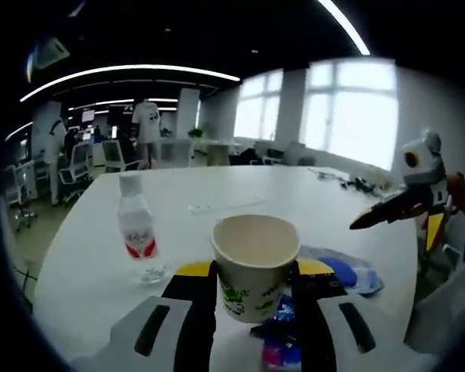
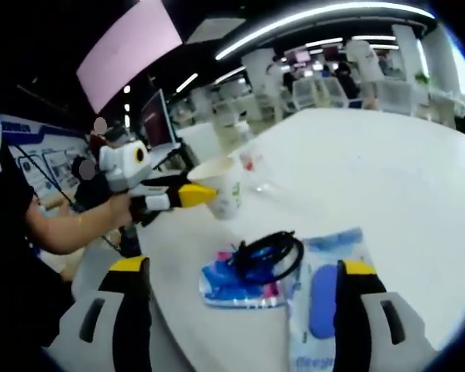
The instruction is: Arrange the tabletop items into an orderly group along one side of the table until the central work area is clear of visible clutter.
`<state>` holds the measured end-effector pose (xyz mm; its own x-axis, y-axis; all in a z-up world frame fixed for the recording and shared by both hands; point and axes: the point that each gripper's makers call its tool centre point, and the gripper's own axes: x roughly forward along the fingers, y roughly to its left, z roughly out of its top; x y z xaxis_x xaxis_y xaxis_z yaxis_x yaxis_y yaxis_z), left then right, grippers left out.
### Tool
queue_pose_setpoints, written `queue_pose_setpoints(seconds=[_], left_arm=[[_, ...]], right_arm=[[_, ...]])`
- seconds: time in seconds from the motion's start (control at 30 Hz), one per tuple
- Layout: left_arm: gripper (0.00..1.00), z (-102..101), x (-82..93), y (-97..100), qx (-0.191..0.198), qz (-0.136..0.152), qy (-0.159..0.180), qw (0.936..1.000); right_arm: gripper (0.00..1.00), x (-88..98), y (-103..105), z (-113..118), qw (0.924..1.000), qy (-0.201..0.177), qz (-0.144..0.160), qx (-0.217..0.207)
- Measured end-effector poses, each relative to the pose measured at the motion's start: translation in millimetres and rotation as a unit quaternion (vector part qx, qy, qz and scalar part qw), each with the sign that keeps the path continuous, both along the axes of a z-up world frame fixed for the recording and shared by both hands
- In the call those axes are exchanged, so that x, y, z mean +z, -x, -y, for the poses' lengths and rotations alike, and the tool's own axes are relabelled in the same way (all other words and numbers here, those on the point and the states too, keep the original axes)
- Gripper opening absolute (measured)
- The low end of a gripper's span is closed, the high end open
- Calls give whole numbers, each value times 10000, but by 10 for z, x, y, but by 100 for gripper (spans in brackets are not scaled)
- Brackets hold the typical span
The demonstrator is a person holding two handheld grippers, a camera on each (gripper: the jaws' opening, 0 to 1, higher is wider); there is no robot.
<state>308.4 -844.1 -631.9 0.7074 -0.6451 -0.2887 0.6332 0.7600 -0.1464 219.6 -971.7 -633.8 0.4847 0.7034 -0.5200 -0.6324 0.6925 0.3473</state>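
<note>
Paper cup (image 1: 255, 262) — round, printed green — sits clamped in the left hand-held gripper (image 1: 255, 288) above the white bench (image 1: 240, 194); right hand-held gripper (image 2: 242, 283) gapes wide.

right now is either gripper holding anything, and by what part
The left gripper holds the paper cup, jaws pressed on opposite sides of its wall, just under the rim. The right gripper is open and holds nothing, above the coiled black cable.
</note>
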Motion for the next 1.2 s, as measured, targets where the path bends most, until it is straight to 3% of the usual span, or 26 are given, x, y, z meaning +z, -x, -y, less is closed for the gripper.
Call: queue_pose_setpoints(seconds=[0.63, 1.03, 1.2], left_arm=[[35, 50, -238, -601, 571, 25, 78, 9983], [35, 118, -363, -911, 731, 316, -14, 9968], [35, 130, -448, -1016, 842, 305, -48, 9960]], right_arm=[[96, -429, -51, 196, 9987, 263, -240, -376], [94, -597, -209, 264, 9973, 265, -314, -605], [94, -703, -215, 275, 9965, 237, -420, -679]])
